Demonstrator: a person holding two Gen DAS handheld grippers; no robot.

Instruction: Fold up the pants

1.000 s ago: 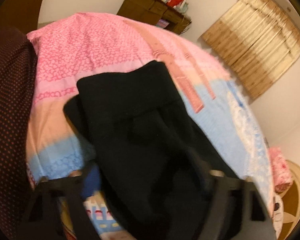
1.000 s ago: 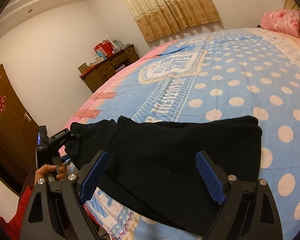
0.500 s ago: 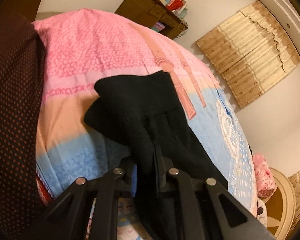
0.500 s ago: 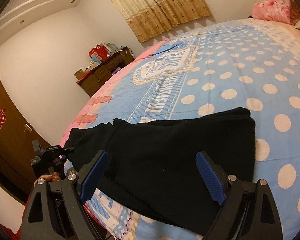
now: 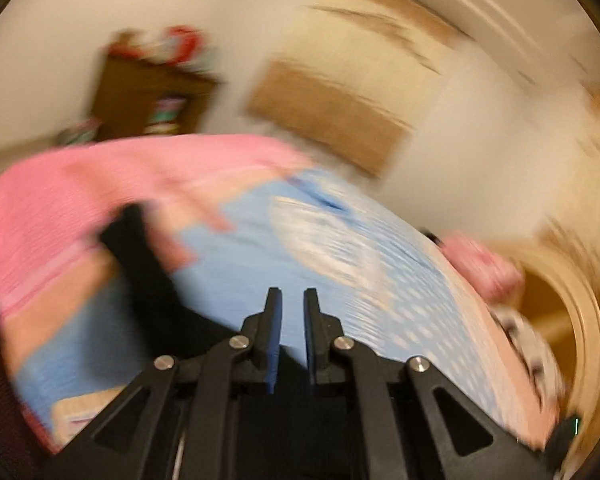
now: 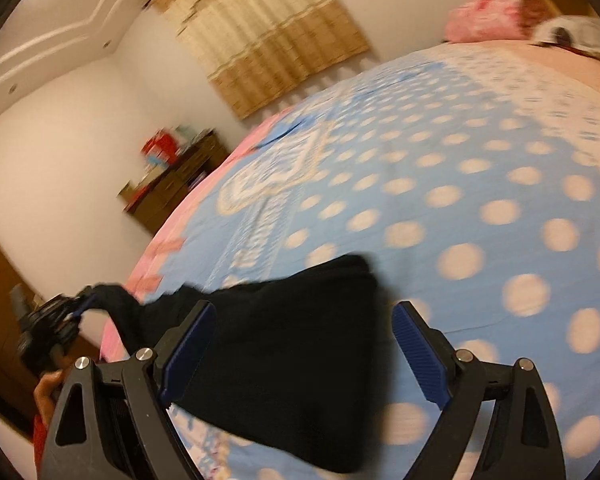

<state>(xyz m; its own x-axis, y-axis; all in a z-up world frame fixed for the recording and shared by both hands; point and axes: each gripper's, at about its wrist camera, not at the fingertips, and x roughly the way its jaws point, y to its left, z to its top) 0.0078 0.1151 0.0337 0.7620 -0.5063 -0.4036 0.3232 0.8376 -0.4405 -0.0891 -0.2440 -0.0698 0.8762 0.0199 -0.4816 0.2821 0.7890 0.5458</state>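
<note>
Motion blur smeared the whole left wrist view; the dresser (image 5: 148, 92) beyond the bed (image 5: 340, 248) showed no legible detail, and items on its top were unidentifiable. The black pants (image 5: 148, 264) ran behind the left gripper (image 5: 292, 308), so whether its near-closed pads pinched cloth could not be told. In the right wrist view, the pants (image 6: 284, 340) were cut off at the lower edge, between the right gripper (image 6: 300, 348) fingers.

left gripper (image 5: 291, 300) fingers nearly closed, narrow gap at the tips, cloth pinched lower between them; in right view it's raised at far left, bare hand (image 6: 48, 388) on its handle. right gripper (image 6: 304, 344) fingers spread wide, nothing between them, tilted.
</note>
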